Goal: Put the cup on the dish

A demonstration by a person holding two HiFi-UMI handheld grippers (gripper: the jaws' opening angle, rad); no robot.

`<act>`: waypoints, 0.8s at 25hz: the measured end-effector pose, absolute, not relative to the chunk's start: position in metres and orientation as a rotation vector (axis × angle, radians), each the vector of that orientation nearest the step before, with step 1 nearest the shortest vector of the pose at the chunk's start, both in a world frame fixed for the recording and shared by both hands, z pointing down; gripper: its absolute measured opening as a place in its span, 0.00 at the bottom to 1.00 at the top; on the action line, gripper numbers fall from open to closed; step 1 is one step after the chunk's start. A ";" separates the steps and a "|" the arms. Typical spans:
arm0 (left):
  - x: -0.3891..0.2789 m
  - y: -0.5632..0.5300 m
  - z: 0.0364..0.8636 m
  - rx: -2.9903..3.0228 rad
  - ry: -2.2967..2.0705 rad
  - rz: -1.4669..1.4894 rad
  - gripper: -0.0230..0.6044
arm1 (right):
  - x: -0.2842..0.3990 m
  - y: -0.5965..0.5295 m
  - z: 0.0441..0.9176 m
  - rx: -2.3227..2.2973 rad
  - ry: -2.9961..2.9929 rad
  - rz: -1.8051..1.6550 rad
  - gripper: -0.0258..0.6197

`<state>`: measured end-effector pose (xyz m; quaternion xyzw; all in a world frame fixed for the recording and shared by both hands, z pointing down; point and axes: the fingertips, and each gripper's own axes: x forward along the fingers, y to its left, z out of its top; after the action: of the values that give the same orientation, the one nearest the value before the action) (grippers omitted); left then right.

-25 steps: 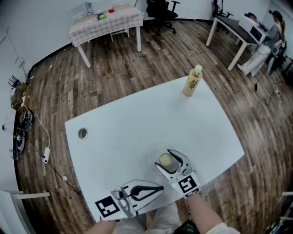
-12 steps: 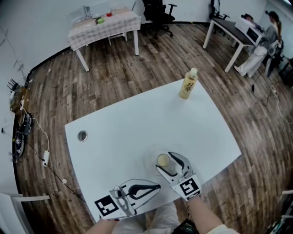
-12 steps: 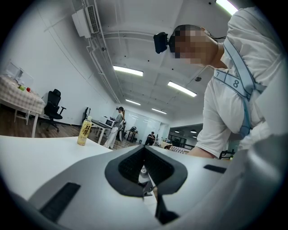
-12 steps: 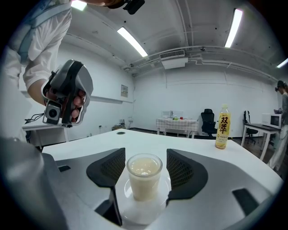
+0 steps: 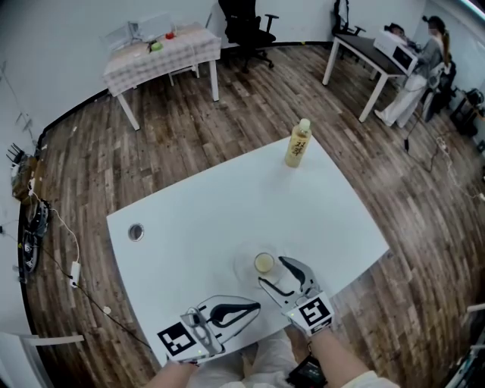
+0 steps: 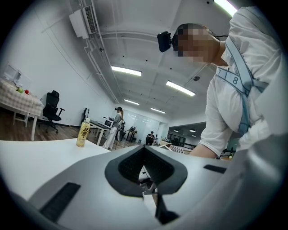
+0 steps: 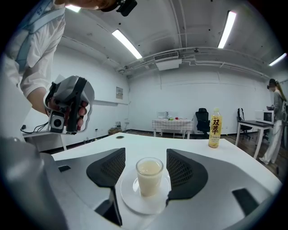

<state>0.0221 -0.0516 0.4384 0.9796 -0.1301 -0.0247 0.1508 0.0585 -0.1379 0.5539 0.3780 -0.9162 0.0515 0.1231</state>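
A small glass cup [image 7: 149, 176] of pale milky drink stands upright on a clear round dish [image 7: 129, 197]. In the head view the cup [image 5: 264, 263] and dish [image 5: 244, 267] sit near the white table's front edge. My right gripper [image 7: 145, 170] is open, with its pads [image 7: 109, 167] on either side of the cup and a gap on both sides. From above, the right gripper [image 5: 274, 271] lies just behind and right of the cup. My left gripper [image 5: 256, 308] is shut and empty near the front edge, and in its own view the left gripper [image 6: 145, 152] shows its jaws meeting.
A yellow drink bottle [image 5: 298, 144] stands at the table's far right corner. A cable hole [image 5: 136, 231] sits at the table's left. Beyond are a checked table [image 5: 161, 51], an office chair [image 5: 244, 23], and a person at a desk [image 5: 413, 72]. Wooden floor surrounds the table [image 5: 197, 220].
My right gripper has drawn back a little toward me, so the cup now sits nearer its fingertips. Cup and dish stay put. The left gripper has hardly moved.
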 end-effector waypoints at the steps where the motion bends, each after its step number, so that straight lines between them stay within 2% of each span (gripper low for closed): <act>1: 0.022 -0.050 0.437 2.813 -0.372 -0.071 0.04 | 0.060 -0.136 0.551 1.110 -2.671 0.152 0.48; 20: 0.007 -0.025 0.400 2.862 -0.298 -0.128 0.04 | 0.064 -0.085 0.463 1.218 -2.760 0.125 0.47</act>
<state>0.0069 -0.0249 0.3998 0.9852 -0.1025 -0.0441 0.1304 0.0636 -0.0849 0.4625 0.4027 -0.9123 0.0412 0.0612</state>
